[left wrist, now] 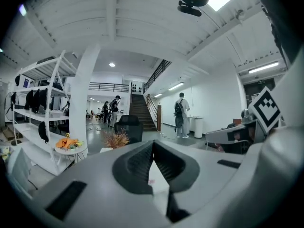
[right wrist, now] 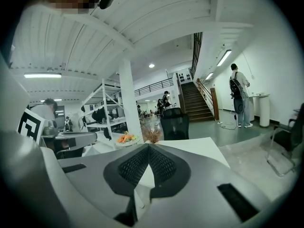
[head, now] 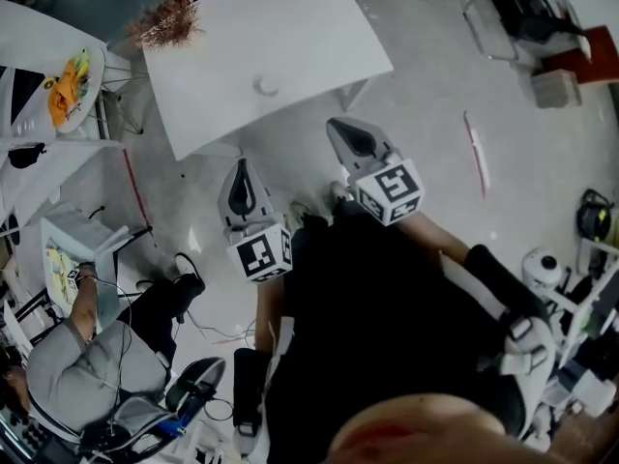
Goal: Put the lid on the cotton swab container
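In the head view a small round white thing (head: 266,86), too small to tell container from lid, sits near the middle of the white table (head: 222,56). Both grippers hang in front of the person's body, short of the table's near edge. The left gripper (head: 242,167) is shut with nothing between its jaws, and its own view shows the ribbed pads (left wrist: 142,163) meeting at the tip. To its right, the right gripper (head: 340,126) is also shut and holds nothing. In the right gripper view the table top (right wrist: 190,148) lies just past the closed tip (right wrist: 148,146).
A dried plant (head: 172,19) stands at the table's far left corner. A round side table with orange things (head: 68,85) is at the left. A seated person (head: 97,356) is at the lower left, with cables on the floor. A black office chair (right wrist: 174,123) stands behind the table.
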